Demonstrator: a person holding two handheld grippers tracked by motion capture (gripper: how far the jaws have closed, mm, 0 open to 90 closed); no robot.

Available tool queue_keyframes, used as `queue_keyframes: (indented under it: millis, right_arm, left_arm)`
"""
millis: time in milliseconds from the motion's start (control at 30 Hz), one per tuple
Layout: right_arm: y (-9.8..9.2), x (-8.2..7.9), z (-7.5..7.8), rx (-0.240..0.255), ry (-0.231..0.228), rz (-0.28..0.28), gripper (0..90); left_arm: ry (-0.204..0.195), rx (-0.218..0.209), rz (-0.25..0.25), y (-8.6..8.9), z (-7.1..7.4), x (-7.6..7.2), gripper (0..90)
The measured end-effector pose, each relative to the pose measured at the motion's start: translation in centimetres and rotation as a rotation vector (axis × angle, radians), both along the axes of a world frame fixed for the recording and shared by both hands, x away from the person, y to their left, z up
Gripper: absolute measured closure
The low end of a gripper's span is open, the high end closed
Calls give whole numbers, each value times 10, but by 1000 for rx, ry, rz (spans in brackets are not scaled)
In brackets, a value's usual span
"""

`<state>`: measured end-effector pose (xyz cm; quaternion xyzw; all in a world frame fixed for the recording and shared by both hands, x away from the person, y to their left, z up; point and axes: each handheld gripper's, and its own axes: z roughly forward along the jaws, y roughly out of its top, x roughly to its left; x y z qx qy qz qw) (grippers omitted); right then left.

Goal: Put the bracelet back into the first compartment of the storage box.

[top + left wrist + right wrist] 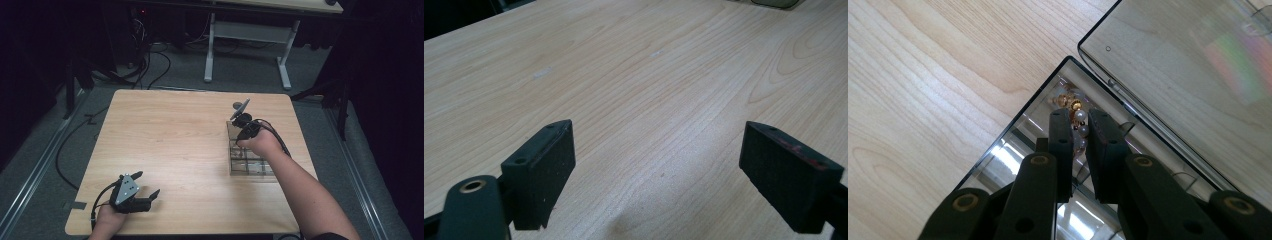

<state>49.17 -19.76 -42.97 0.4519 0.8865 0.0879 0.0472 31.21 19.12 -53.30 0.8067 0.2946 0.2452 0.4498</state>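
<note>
We note the right gripper (1080, 131), jaws clamped on a pearl-and-gold bead string (1077, 114), directly over the clear compartmented box's (239, 167) corner cell.

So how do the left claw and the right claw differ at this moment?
The left claw stands wide open with nothing between its pads, while the right claw is nearly closed on a pearl and gold jewellery piece. The left claw sits near the table's front edge; the right claw points down into a clear compartment box. Both have black pads.
</note>
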Motion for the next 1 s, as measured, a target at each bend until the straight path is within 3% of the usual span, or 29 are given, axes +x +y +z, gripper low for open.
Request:
queue_keyframes:
  millis: [167, 400, 700, 1000]
  right_arm:
    - [0, 3, -16, -1, 6, -1, 817]
    - [0, 3, -26, -8, 7, -10, 801]
    - [-2, -1, -12, 16, -28, -18, 737]
    - [-4, -15, 3, 28, -50, -36, 707]
  left_arm:
    - [-3, -1, 2, 0, 0, 0, 154]
    - [-2, -2, 1, 0, 0, 0, 154]
    - [-2, 3, -1, 0, 0, 0, 154]
    - [4, 7, 0, -1, 0, 1, 154]
